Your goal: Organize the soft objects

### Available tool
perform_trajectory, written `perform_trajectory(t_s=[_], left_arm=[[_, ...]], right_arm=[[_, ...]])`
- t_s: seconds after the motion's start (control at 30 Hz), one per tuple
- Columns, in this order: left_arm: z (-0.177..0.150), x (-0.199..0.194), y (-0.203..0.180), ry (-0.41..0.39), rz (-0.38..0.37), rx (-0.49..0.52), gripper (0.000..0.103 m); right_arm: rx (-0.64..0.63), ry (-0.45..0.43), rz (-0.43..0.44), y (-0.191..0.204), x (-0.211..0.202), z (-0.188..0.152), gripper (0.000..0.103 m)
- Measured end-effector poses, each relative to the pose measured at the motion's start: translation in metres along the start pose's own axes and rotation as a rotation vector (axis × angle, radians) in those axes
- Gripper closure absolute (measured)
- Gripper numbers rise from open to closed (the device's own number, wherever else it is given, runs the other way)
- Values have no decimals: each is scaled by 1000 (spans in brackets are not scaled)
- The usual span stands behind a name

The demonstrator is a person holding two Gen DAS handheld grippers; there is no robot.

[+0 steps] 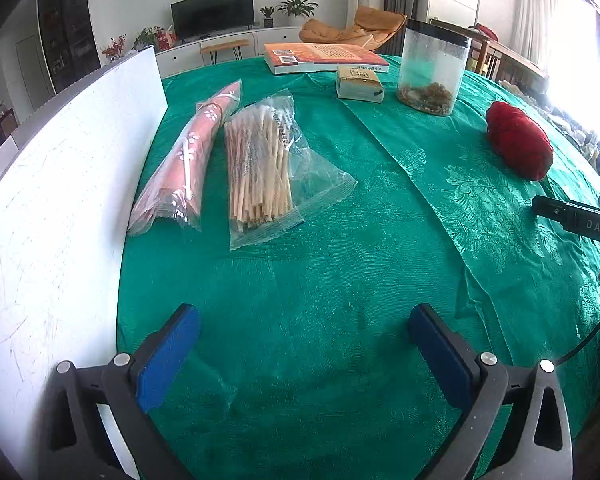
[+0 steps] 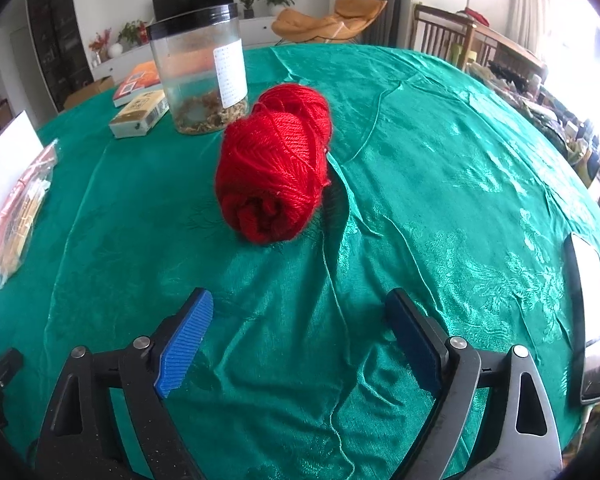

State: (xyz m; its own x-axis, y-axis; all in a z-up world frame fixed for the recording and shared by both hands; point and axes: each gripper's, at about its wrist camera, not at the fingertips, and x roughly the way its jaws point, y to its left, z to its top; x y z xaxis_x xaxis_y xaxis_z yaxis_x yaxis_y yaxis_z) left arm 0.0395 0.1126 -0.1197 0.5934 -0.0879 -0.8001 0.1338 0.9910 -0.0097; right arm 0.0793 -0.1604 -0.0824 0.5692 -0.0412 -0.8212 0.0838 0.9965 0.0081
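Green patterned cloth (image 2: 440,168) covers the whole table, with a living room behind it, and from where I stand the sorting looks barely begun or midway, hard to say which. Along the far left of the left gripper (image 1: 304,344), beside a white board (image 1: 60,208), a pink wrapped roll (image 1: 192,152) and a clear bag of wooden sticks (image 1: 260,168) lie side by side, touching, which reads as a tidy row already made. Left to deal with is the red yarn skein (image 2: 276,164), lying straight ahead of the right gripper (image 2: 300,340), a little beyond its tips and not touched. Both claws stand wide with nothing between their blue pads; neither holds anything. I would judge the yarn is the next thing to be fetched toward that row. Behind the yarn and to its left stands a clear jar (image 2: 200,72) with a black lid and dried bits at the bottom; its white label carries print too small to read. Farther left lie a small box (image 2: 140,114) and an orange book (image 1: 324,56), their writing also illegible. On the black body of the right gripper, seen at the far right of the left claw's view, the letters "DAS" can be made out. A phone-like slab (image 2: 588,320) lies off to the right gripper's right.
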Motion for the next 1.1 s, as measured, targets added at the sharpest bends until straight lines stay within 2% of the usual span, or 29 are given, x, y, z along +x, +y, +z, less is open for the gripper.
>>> perform_trajectory(t_s=[1.1], left_arm=[[0,0,0,0,0,0,0]], right_arm=[[1,-2,-1,0,1,-1,11]])
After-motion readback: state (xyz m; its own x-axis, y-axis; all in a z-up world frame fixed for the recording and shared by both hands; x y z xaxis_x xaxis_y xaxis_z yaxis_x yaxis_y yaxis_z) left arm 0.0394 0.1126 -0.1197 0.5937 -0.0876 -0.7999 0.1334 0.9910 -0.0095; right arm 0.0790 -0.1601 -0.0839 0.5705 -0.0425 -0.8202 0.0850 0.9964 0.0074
